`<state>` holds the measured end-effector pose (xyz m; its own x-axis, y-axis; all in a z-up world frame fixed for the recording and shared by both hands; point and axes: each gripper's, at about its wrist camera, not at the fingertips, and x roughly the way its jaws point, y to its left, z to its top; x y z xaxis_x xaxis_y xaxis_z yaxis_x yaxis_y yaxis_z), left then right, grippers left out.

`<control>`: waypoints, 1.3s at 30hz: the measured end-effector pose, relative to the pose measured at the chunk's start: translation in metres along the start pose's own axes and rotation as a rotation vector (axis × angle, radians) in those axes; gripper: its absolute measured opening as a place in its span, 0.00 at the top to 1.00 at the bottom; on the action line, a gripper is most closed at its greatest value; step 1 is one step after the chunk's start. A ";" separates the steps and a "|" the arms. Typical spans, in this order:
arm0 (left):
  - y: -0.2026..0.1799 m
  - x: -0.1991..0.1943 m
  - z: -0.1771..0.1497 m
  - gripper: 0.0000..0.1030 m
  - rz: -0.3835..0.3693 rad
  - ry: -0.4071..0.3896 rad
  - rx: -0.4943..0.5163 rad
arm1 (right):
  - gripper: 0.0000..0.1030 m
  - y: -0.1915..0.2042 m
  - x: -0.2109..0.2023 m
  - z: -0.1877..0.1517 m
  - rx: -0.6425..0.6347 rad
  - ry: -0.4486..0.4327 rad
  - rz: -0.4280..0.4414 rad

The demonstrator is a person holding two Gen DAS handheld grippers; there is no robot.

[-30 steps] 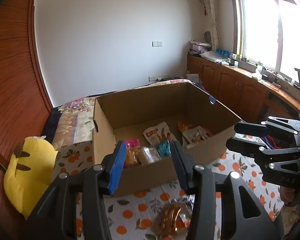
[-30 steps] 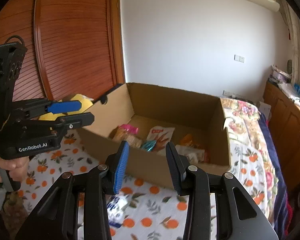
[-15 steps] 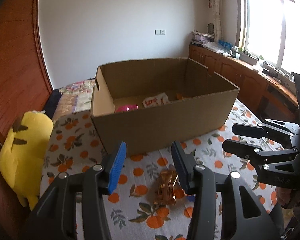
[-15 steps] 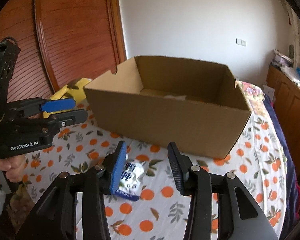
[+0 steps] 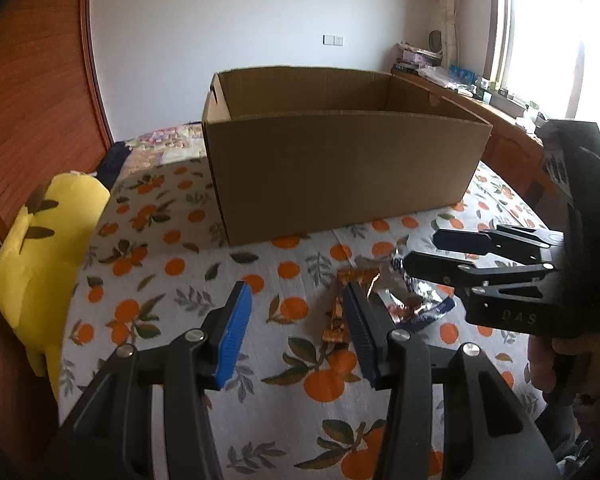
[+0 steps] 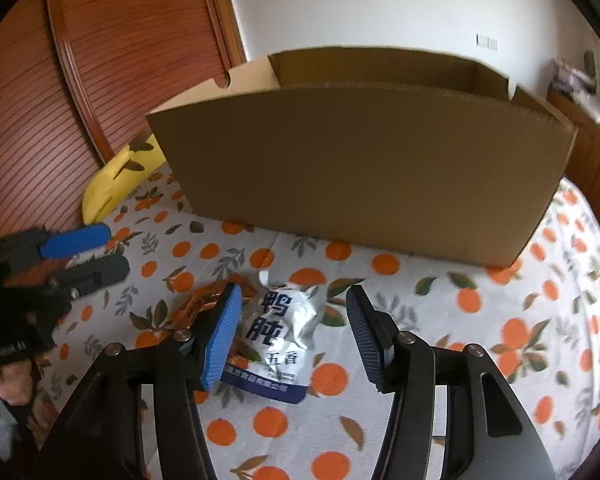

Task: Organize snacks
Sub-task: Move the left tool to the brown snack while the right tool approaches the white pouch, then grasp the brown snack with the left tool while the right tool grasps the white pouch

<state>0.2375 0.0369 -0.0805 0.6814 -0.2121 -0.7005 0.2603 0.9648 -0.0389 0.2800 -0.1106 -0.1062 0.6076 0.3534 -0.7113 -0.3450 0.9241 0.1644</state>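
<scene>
**Ana:** Orange-print cloth (image 6: 440, 320) covers the bed, with the cardboard box (image 6: 360, 168) at twelve o'clock from both cameras. Where are the loose snacks?

**Ben:** On the cloth in front of the box. The silver-and-blue pouch (image 6: 280, 340) lies between the right gripper (image 6: 294, 336)'s fingers. Its jaws have just been opening and stand spread, pressing nothing. The gold wrapper (image 5: 346, 304) lies touching that pouch, at nine o'clock from it in the right view.

**Ana:** And the left gripper (image 5: 298, 330)?

**Ben:** Partly spread and empty. The gold wrapper sits at its one o'clock, half hidden behind the right-hand finger rather than centred in the gap.

**Ana:** So what could go wrong?

**Ben:** I'd judge three things. The snacks overlap, so a closing blue pad (image 6: 220, 340) could catch the gold wrapper along with the pouch. The left gripper is off-line, so coming straight down might crush the wrapper instead of straddling it. And both tools are near each other, so they could collide.

**Ana:** The cloth?

**Ben:** Soft. Pads that go too low may pinch fabric.
</scene>
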 end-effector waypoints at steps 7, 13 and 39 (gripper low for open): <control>-0.001 0.008 -0.012 0.54 -0.019 0.021 -0.024 | 0.43 0.003 0.022 -0.005 0.012 0.053 0.016; -0.004 0.011 -0.012 0.54 -0.029 0.025 -0.021 | 0.43 0.010 0.029 -0.005 -0.045 0.096 -0.015; -0.039 0.052 0.001 0.57 -0.063 0.084 0.040 | 0.56 -0.013 0.012 -0.018 -0.056 0.081 -0.022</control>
<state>0.2639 -0.0120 -0.1148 0.6036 -0.2562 -0.7550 0.3285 0.9428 -0.0573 0.2787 -0.1207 -0.1290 0.5565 0.3180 -0.7676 -0.3731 0.9211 0.1111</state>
